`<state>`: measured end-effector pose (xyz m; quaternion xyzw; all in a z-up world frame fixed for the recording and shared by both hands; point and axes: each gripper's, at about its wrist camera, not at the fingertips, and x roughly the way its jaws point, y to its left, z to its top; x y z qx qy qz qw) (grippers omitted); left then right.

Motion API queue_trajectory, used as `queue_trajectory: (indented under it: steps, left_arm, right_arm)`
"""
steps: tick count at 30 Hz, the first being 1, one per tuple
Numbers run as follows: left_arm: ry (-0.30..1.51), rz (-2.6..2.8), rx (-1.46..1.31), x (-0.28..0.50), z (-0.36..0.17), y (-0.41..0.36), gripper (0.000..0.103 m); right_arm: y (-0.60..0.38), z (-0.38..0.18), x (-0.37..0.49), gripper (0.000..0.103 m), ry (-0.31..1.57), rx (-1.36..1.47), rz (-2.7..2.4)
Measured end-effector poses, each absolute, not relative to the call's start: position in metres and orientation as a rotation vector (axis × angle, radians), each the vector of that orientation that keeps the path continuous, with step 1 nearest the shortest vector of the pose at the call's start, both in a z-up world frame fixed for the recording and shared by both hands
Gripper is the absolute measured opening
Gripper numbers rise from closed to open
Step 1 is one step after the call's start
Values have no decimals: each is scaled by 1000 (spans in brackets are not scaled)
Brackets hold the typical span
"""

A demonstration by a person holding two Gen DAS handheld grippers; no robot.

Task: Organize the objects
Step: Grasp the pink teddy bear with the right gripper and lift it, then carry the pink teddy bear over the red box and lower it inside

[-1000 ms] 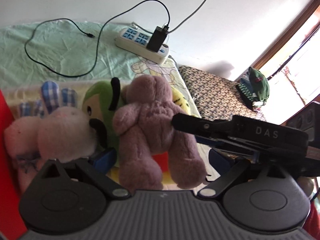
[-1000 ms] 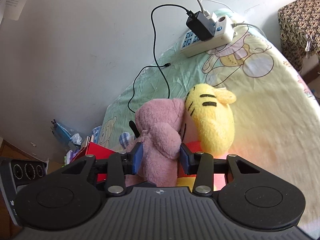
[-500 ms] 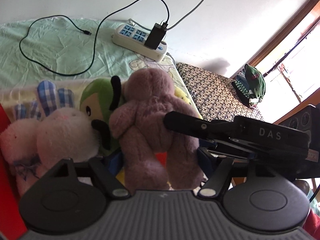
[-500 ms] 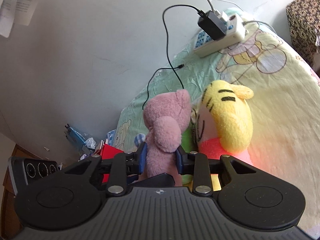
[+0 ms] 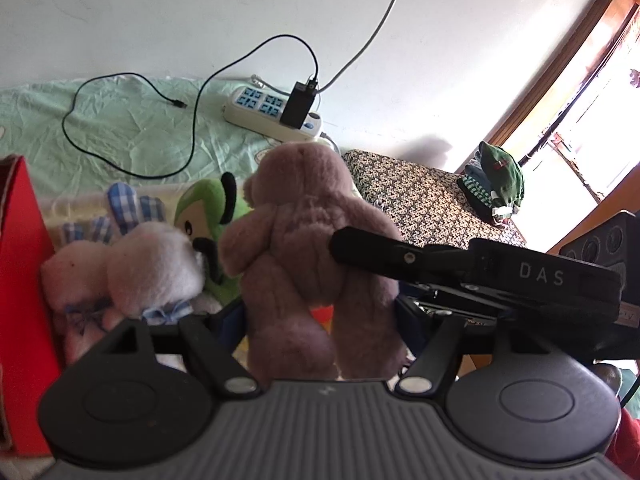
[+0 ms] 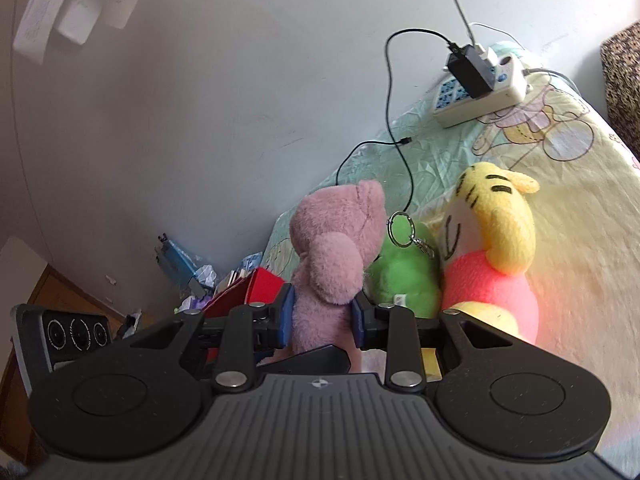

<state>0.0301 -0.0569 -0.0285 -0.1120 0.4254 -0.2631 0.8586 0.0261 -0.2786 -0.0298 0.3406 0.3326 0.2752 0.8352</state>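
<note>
A mauve-pink plush bear (image 5: 304, 240) hangs upright between both grippers, its back to the left wrist view. My left gripper (image 5: 320, 320) is shut on its legs, blue pads pressing from each side. In the right wrist view my right gripper (image 6: 322, 316) is shut on the same bear (image 6: 332, 248) at its body, squeezing the plush. A black finger (image 5: 384, 254) of the right gripper reaches the bear's side from the right. Beside the bear lie a green plush (image 6: 400, 276) with a key ring (image 6: 398, 228), a yellow tiger plush (image 6: 492, 248) and a white bunny plush (image 5: 152, 264).
A bed sheet (image 5: 132, 128) with cartoon print runs to the wall. On it lie a white power strip (image 5: 272, 118) with a black charger and a loose black cable (image 5: 192, 120). A red box (image 5: 20, 280) stands at the left. A patterned stool (image 5: 420, 200) carries green cloth (image 5: 496, 180).
Both grippers' jaws closed onto the pink bear. It has risen a little off the other toys, and the green plush now shows behind it in the right wrist view.
</note>
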Motion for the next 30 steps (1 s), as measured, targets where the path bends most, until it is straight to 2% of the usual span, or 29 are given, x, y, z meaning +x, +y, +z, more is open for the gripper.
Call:
queue_trajectory:
  steps: [8, 18, 30]
  left_arm:
    - [824, -447, -216, -13, -10, -40, 73]
    - [764, -285, -241, -54, 9, 16, 73]
    - [747, -239, -263, -55, 9, 123, 73]
  right_arm:
    - [-244, -17, 14, 31, 688, 680, 722]
    - [-170, -4, 16, 31, 707, 606, 841]
    - [-58, 0, 27, 31, 729, 565, 854]
